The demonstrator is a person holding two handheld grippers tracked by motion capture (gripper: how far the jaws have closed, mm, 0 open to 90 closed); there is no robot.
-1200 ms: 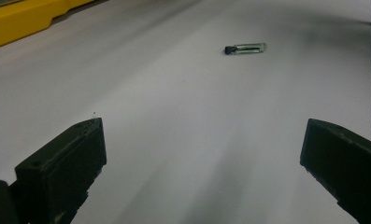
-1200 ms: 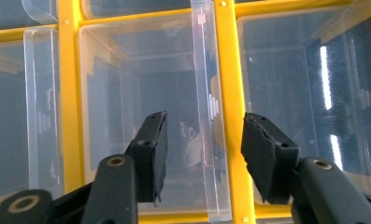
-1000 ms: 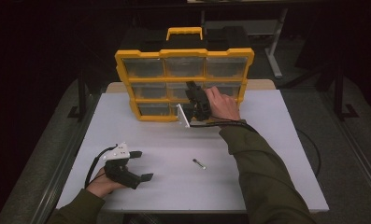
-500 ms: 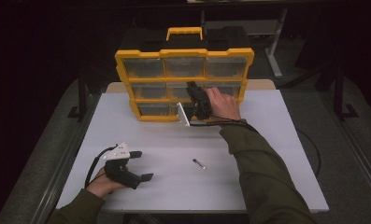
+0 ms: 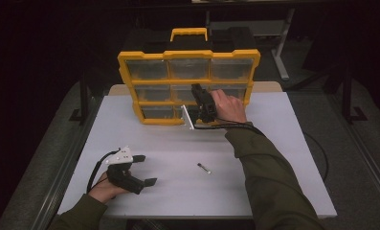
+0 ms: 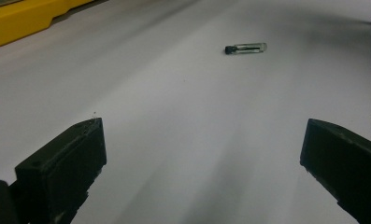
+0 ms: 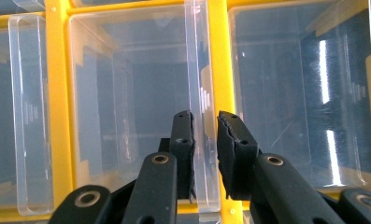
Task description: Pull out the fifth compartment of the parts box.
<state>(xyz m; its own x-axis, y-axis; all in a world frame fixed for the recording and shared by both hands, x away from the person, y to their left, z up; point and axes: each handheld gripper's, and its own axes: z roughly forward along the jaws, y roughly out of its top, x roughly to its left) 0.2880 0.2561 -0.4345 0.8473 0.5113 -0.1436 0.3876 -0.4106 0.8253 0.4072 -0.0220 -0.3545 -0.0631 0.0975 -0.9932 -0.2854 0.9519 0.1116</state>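
At organizer (image 5: 187, 57) front: right gripper (image 7: 205, 126) jaws just closed onto clear drawer handle (image 7: 199, 93), upright; hands unmoved. Left gripper (image 5: 139, 170) wide open, empty.

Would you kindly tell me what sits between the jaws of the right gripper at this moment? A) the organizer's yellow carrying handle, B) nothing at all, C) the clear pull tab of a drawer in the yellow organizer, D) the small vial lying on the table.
C: in the right gripper view the right gripper has its jaws closed on the clear pull tab of a drawer in the yellow organizer; they have just been closing onto it.
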